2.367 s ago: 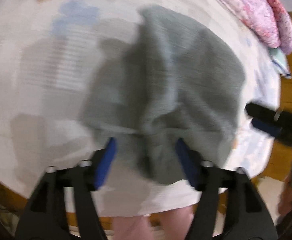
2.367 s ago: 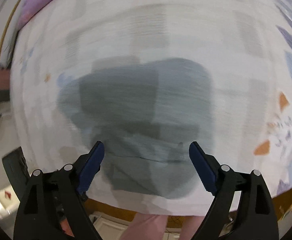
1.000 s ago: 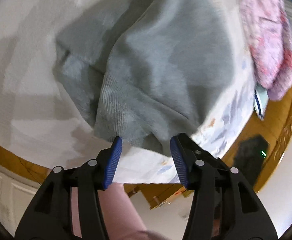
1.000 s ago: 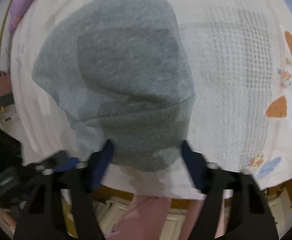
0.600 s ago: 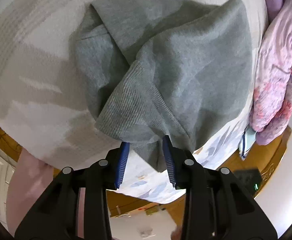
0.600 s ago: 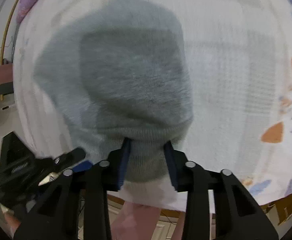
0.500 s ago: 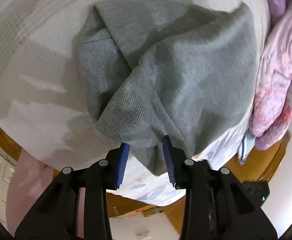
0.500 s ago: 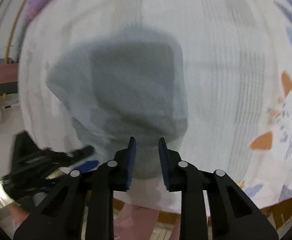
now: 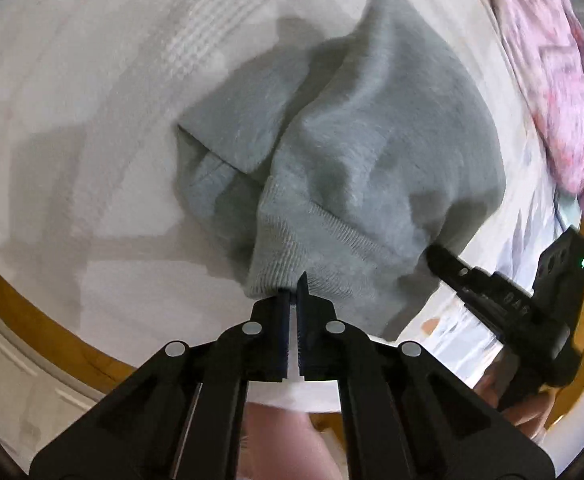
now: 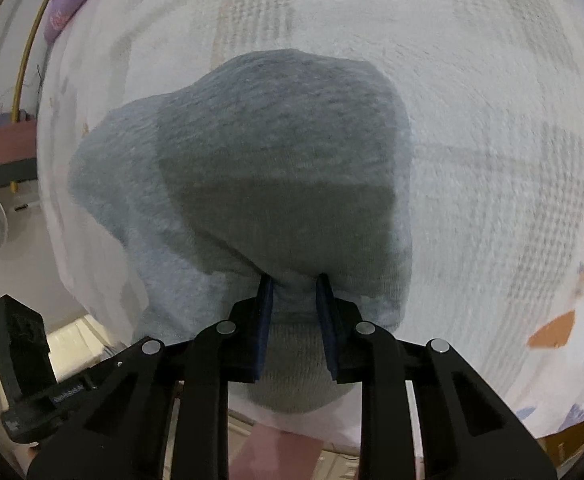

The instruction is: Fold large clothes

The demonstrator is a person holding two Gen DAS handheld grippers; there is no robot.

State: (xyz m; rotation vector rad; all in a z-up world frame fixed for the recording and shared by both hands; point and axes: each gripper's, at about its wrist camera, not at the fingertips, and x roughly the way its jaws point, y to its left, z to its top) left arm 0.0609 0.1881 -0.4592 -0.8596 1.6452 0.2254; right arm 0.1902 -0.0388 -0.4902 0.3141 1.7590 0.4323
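Step in hand, as judged: both grippers have the ribbed hem of the grey sweatshirt (image 9: pixel 372 152) and the fold is about to be carried away from the near bed edge.

To do it well:
- Keep the two grips level and equally far apart, so the hem stays taut between them and the fold line runs straight.
- Lift just enough to clear the bedsheet (image 9: pixel 91 100); dragging would likely bunch the lower layers, which already look rumpled to the left of the left claw.
- Carry the hem forward over the body, lay it down, release only once the cloth rests flat.
- Risk: the left grip is on a thin edge and could slip if pulled sideways.

Left gripper (image 9: pixel 294 286): jaws nearly together, only a thin slit between the blue pads, pinching the ribbed hem at its lower edge. The garment fans out ahead of the tips and to their right; a loose folded flap lies ahead and left.

Right gripper (image 10: pixel 295 284): jaws part closed with a moderate gap, a thick bundle of hem fabric filling it. The sweatshirt (image 10: pixel 259 152) rises straight ahead of the fingers as a rounded mound, and a ribbed part hangs below between the jaws, toward the camera.

In the left view the right gripper (image 9: pixel 444 258) sits to the right, tips at the hem's far end. A pink quilt (image 9: pixel 552 80) lies far right, apart from the garment.
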